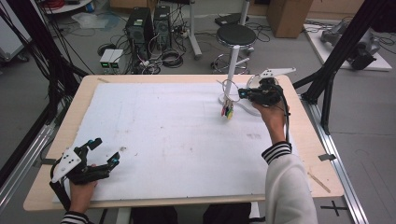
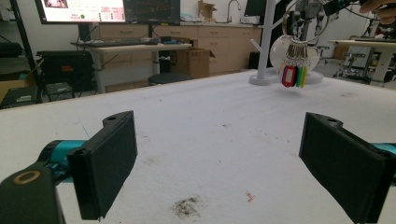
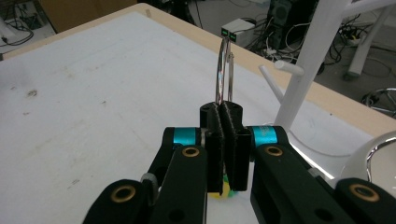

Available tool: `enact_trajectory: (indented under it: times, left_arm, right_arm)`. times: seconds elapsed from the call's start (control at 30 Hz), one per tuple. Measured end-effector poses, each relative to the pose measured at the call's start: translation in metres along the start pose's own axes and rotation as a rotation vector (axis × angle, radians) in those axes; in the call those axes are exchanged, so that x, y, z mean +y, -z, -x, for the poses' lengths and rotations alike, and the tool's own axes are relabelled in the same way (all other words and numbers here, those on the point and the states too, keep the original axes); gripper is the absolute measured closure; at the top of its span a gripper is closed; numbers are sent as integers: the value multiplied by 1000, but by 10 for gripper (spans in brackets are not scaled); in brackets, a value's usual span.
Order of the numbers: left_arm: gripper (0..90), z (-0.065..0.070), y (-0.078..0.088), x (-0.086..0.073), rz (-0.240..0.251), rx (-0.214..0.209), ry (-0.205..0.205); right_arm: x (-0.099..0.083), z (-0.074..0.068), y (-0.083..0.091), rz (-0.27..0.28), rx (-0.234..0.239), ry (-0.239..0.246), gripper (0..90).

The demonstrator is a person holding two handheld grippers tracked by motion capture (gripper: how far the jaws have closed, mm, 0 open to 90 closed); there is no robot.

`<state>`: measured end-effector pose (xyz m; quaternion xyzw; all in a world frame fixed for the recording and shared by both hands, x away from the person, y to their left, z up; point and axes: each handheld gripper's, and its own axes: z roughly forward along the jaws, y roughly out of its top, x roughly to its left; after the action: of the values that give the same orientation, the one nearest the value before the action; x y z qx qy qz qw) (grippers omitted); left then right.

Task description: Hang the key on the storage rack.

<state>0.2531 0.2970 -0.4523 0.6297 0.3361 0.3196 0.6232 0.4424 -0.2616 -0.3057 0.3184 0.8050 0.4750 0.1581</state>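
White foam sheeting covers the worktop (image 1: 154,140), with bare wood showing along its edges. At the near left corner the left gripper (image 1: 103,151) rests low on the sheet, its jaws spread wide with nothing between them; in the left gripper view they frame bare, lightly soiled foam.

Toward the far right corner the right gripper (image 1: 243,94) is clenched on a key ring (image 3: 224,70). The right gripper view shows the jaws pressed together on the ring's lower arc, the wire loop rising upright beyond them. Coloured tags (image 1: 227,110) hang from the ring, off the sheet, as the left gripper view shows (image 2: 294,75).

Just behind stands a white stand (image 1: 233,65) with short pegs; one peg (image 3: 289,67) juts out just right of the ring in the right gripper view.

The step in hand looks like hanging the ring on the stand. The loop is close to a peg but whether it is already over one cannot be told. The next move calls for lining the loop's opening with the peg tip, sliding it on, then letting go without tipping the stand.
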Motion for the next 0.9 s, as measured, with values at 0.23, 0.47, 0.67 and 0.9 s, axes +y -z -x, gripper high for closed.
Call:
enact_trajectory:
  times: [0.23,0.47,0.67,0.9]
  left_arm:
    - [118,0,0,0,0,0,-1]
    - [117,0,0,0,2,-1,3]
    - [118,0,0,0,0,-1,0]
    - [118,0,0,0,3,0,-3]
  right_arm:
    - [2,12,-8,18,-5,-23,888]
    - [-1,23,-18,29,-22,-59,888]
    - [-5,32,-25,38,-40,-90,888]
    - [-9,39,-31,45,-48,-116,887]
